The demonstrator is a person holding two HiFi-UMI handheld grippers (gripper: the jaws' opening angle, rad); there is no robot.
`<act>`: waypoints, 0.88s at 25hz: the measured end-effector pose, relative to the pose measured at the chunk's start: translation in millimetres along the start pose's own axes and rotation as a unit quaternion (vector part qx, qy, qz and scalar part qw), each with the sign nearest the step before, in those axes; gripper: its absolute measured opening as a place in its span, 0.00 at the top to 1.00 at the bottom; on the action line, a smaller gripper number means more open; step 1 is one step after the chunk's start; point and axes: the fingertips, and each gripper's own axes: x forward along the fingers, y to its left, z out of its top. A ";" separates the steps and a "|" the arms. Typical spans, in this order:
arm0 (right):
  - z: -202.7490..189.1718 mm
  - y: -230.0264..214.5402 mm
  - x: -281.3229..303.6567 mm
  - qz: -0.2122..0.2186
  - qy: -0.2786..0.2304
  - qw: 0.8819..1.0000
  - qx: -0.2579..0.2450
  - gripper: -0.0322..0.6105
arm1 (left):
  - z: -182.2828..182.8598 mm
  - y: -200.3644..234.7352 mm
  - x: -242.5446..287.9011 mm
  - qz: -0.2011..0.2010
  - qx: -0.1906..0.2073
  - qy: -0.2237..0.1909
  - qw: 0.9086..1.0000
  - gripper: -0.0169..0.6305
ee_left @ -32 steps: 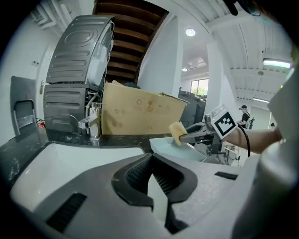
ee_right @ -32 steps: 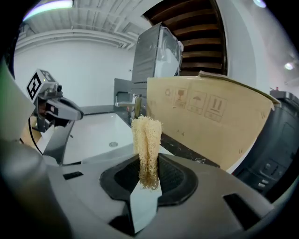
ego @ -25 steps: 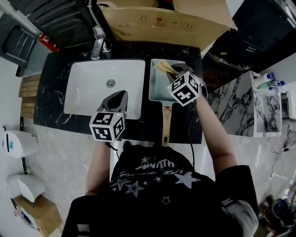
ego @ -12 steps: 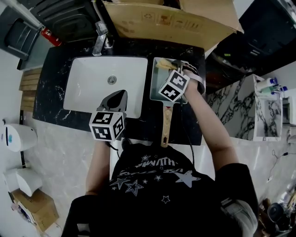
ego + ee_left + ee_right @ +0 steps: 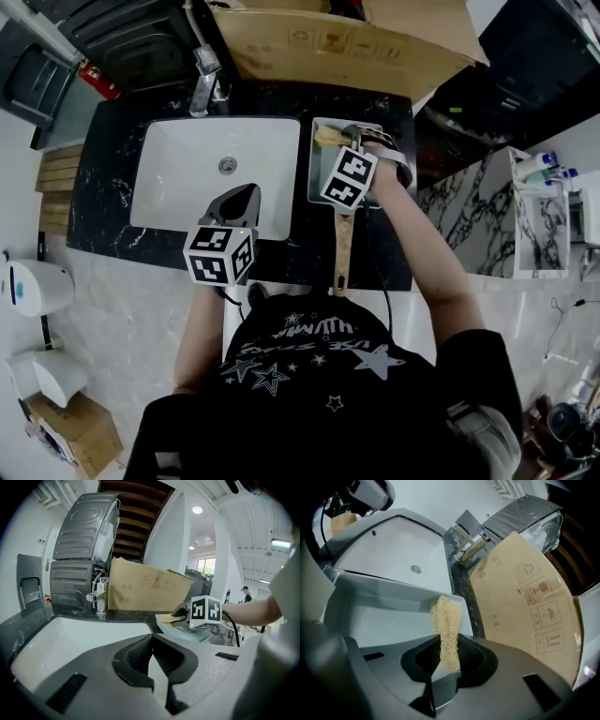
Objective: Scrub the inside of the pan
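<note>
Loofah [image 5: 446,620] clamped in right gripper [image 5: 449,651] jaws, inside pan [image 5: 379,616].

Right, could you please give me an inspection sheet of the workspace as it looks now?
Surface: dark marble counter, white sink set in it.
Job's things: square pan on counter right of sink, wooden handle toward person; loofah scrubber inside pan.
Clutter: nothing seen.
Grippers: right gripper shut on loofah scrubber; left gripper shut, empty, over sink's front edge.
Cables: black cable from right gripper.
Surroundings: faucet, cardboard box behind counter.
</note>
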 end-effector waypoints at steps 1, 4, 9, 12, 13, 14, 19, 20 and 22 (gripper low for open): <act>0.5 2.6 -2.2 0.006 -0.001 1.000 -0.002 0.83 | -0.3 0.3 -0.8 -0.002 0.000 0.000 1.000 0.96; 1.8 10.4 -8.4 0.013 0.001 1.000 -0.012 0.83 | -1.5 0.4 -2.7 -0.012 0.003 0.000 1.000 0.96; 2.4 24.4 -18.9 0.029 0.006 0.999 -0.016 0.83 | -5.0 2.0 -6.1 -0.025 0.006 0.005 1.000 0.96; 2.4 32.5 -26.2 0.043 0.005 0.999 -0.016 0.83 | -5.2 2.4 -9.6 -0.033 0.010 0.006 0.999 0.96; 2.6 35.2 -28.8 0.047 0.005 0.999 -0.018 0.83 | -5.5 2.6 -10.6 -0.036 0.011 0.006 0.999 0.96; 2.7 38.3 -31.4 0.051 0.005 0.998 -0.020 0.83 | -6.1 2.7 -11.7 -0.038 0.012 0.006 0.999 0.96; 3.6 55.0 -44.8 0.064 0.010 0.997 -0.032 0.83 | -10.2 0.9 -19.2 -0.053 0.017 0.009 0.998 0.96; 3.6 57.7 -47.4 0.067 0.011 0.997 -0.033 0.83 | -10.9 0.3 -20.5 -0.056 0.018 0.009 0.998 0.96; 3.5 63.4 -52.6 0.072 0.014 0.997 -0.036 0.83 | -12.2 -0.7 -23.1 -0.062 0.021 0.010 0.998 0.96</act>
